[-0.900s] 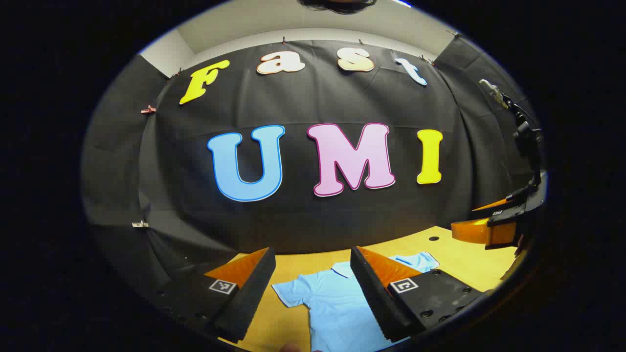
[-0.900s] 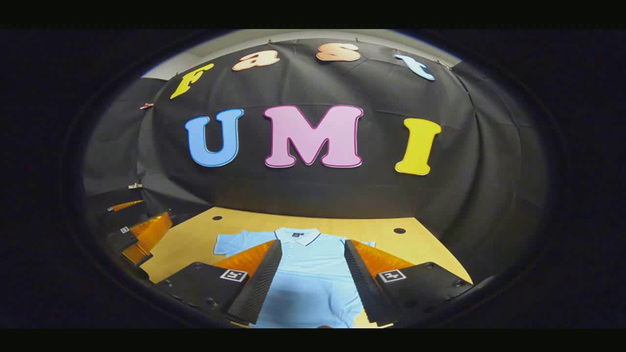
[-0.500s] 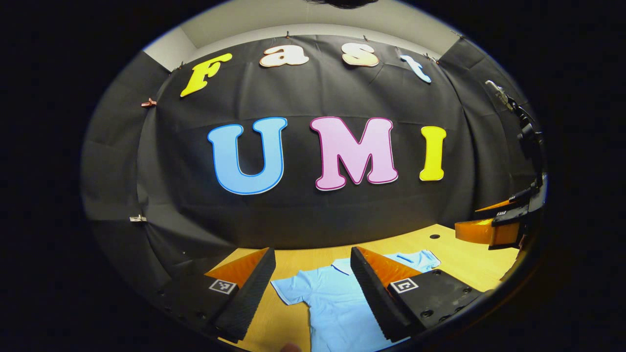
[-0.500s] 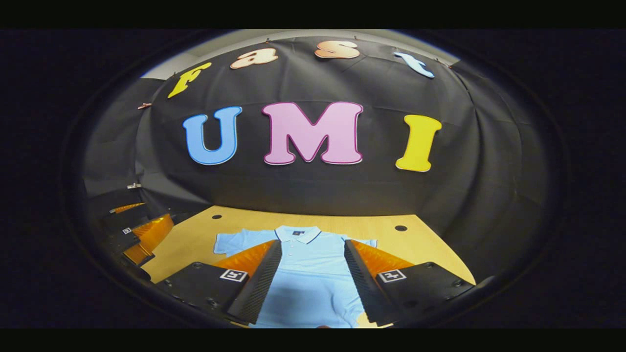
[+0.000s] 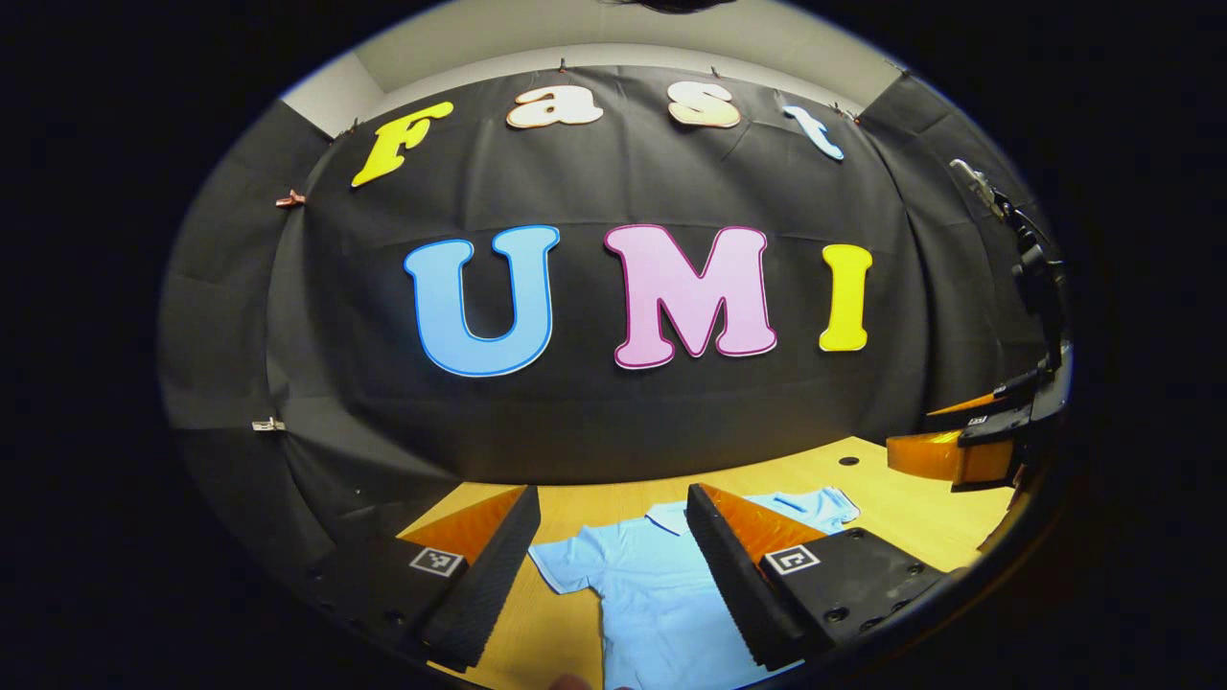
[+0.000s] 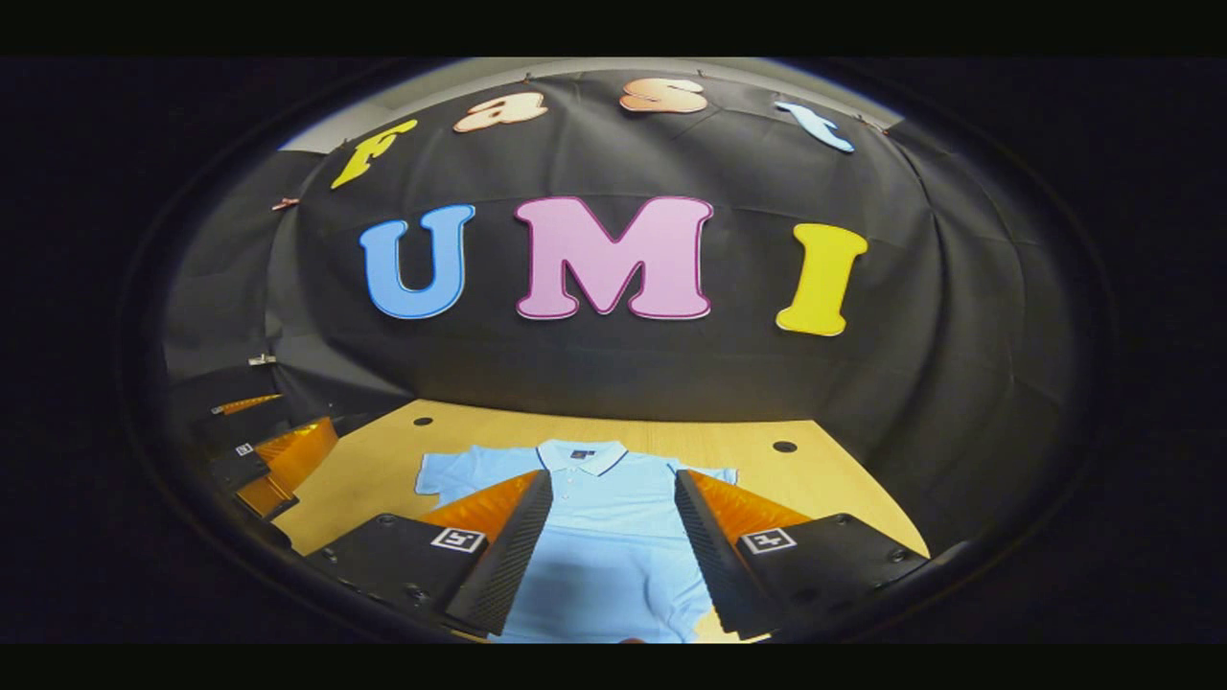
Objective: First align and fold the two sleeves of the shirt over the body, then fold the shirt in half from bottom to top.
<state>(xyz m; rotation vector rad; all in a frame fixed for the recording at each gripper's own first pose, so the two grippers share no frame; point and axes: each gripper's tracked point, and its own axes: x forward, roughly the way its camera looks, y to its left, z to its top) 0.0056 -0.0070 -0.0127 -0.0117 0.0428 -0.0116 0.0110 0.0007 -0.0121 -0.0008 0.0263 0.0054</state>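
Polo shirt (image 6: 613, 537), pale blue with a dark-trimmed collar, lies flat and face up on the wooden table (image 6: 383, 470), collar toward the booth wall and both short sleeves spread out to the sides, so we judge that no fold has been made yet. We hold the right gripper (image 6: 613, 537) above the shirt's body with its jaws wide apart and nothing between them; in the left gripper view the left gripper (image 5: 613, 561) hangs just as open over the shirt's left shoulder area. To start well, we should lower each gripper onto a sleeve's outer edge, pinch only the top cloth, and carry both sleeves inward evenly so their hems line up over the chest without dragging the body. The left sleeve (image 5: 566, 565) is plain to see between our fingers, while the right sleeve (image 6: 714, 476) is mostly hidden behind a finger. The hem is cut off at the bottom of both views, and we cannot make out whether the lower half lies smooth.
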